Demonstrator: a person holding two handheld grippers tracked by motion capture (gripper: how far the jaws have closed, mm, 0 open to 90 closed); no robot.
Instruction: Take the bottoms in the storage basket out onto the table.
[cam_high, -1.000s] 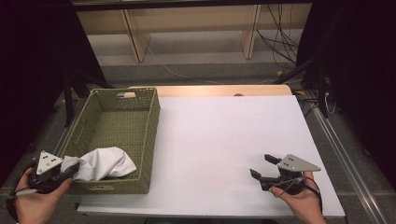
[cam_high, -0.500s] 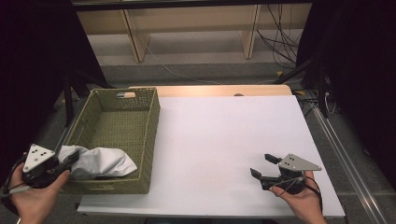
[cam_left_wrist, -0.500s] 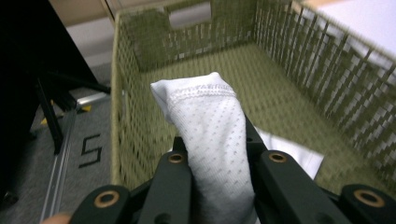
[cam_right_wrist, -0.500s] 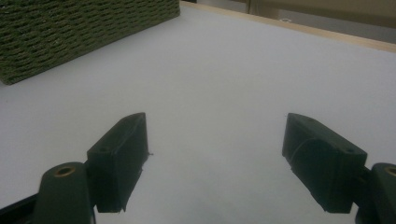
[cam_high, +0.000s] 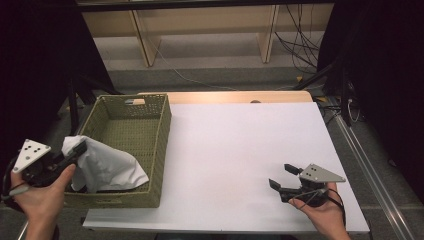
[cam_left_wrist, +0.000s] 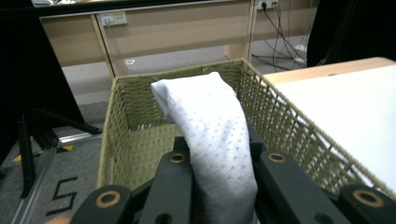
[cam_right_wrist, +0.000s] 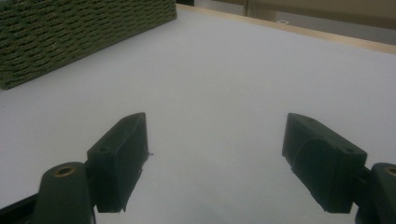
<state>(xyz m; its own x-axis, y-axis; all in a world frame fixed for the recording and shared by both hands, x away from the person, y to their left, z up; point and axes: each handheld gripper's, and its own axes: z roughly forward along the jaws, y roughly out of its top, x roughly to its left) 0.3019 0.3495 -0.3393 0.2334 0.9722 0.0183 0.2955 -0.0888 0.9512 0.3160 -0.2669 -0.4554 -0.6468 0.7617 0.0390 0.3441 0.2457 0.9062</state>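
A white cloth (cam_high: 107, 165) hangs from my left gripper (cam_high: 75, 151), which is shut on one end of it above the near left corner of the green woven basket (cam_high: 131, 116). The cloth's other end still lies inside the basket. In the left gripper view the white cloth (cam_left_wrist: 212, 126) runs up between the two black jaws, with the basket (cam_left_wrist: 140, 130) behind it. My right gripper (cam_high: 282, 177) is open, low over the white table (cam_high: 240, 145) near its front right. In the right gripper view its fingers (cam_right_wrist: 119, 154) are spread wide with nothing between them.
The basket's side wall (cam_right_wrist: 70, 32) shows at the far left of the right gripper view. A wooden strip (cam_high: 240, 96) edges the table's far side. Shelving legs and cables (cam_high: 300, 40) stand on the floor beyond. A metal rail (cam_high: 375, 170) runs along the right.
My left gripper has pulled back to the left and lifted, drawing the white cloth up and partly out of the basket. The right gripper has barely moved.
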